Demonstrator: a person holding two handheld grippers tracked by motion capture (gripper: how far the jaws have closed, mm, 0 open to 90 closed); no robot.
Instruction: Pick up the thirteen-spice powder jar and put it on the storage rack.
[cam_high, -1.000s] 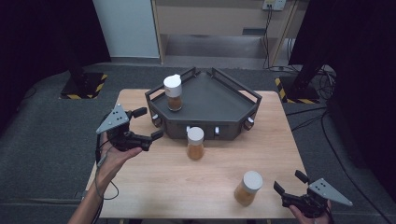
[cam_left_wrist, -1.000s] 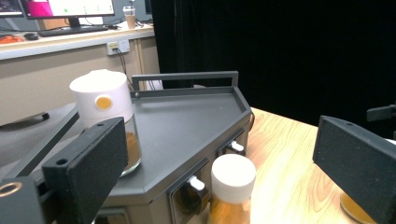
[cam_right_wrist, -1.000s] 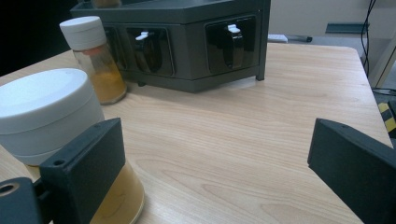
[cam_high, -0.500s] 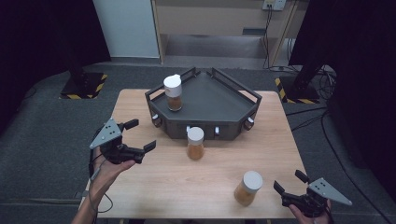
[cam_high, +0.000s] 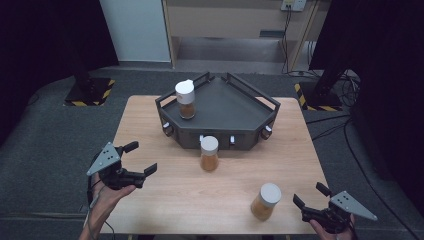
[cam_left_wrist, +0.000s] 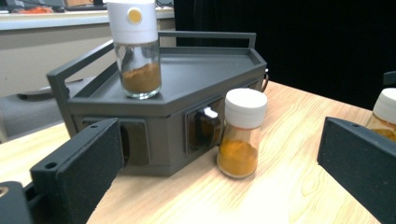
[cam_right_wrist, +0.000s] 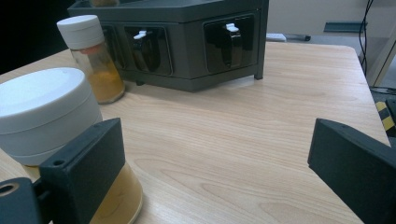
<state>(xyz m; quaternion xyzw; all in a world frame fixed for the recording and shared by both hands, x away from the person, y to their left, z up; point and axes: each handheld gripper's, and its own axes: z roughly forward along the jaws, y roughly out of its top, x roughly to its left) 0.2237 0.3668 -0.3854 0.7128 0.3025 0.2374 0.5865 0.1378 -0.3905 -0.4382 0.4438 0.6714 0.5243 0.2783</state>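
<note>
Jar on tray (cam_high: 185, 99): spice jar, white cap, brown powder, upright at the left corner of the dark tray (cam_high: 235, 102), upper centre of the high view. In the left gripper view it stands top left (cam_left_wrist: 136, 49), on the tray deck, free of any grip.

Change: the left gripper (cam_high: 137, 161) has pulled away from the tray. 1 second back it hung just beside the tray's left front corner; now it sits lower left of the high view, near the table's left edge, well apart from tray and jar. Its jaws have just been opening and now stand wide, nothing between them.

Reading: looks like the withdrawal after a placement, so 1 jar of 3 appears to be stowed. 2 remain on the table (cam_high: 150, 115).

Middle jar (cam_high: 209, 153): upright on the wood just in front of the tray's front face, centre of the high view; centre of the left gripper view (cam_left_wrist: 240, 133), yellow-orange powder. Probably the left gripper's nearest next pick.

Near jar (cam_high: 266, 201): upright, lower right of the high view, just beside the right gripper (cam_high: 309, 198). In the right gripper view it shows at lower left (cam_right_wrist: 51, 121), partly behind the left-hand jaw, outside the gap.

Right gripper: unmoved over the second, jaws wide, holding nothing.
</note>
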